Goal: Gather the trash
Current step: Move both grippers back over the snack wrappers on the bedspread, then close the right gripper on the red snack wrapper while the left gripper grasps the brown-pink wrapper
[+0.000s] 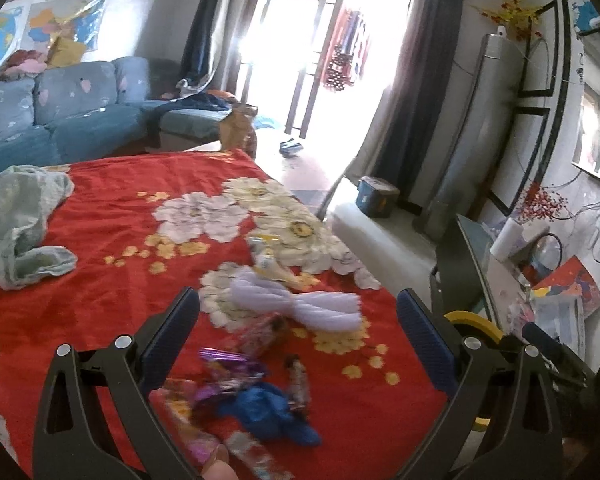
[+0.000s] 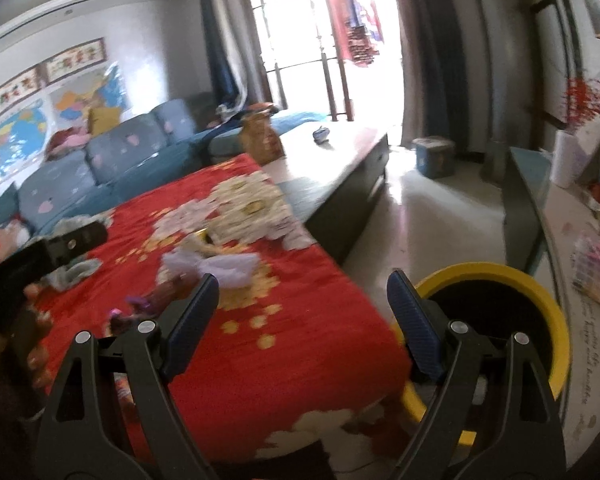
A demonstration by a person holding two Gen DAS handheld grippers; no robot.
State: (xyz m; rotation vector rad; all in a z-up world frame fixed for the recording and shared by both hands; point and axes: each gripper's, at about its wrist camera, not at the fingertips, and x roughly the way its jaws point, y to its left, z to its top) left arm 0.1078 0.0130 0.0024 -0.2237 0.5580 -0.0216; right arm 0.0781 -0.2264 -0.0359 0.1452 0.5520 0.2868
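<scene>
A red floral cloth (image 1: 112,216) covers the table in a living room with a blue sofa (image 1: 60,120). Wrappers (image 1: 228,364) and a white frilled scrap (image 1: 300,304) lie before my left gripper (image 1: 298,328), spread wide and empty. My right gripper (image 2: 302,312) gapes empty beside the yellow-rimmed bin (image 2: 540,292).

Daylight floods in through the glass doors (image 1: 324,52) far beyond the tongs, blown out to white glare. Fisheye bending curves both views' dark edges; motion blur smears the wrappers (image 1: 228,364) nearest the tongs.
</scene>
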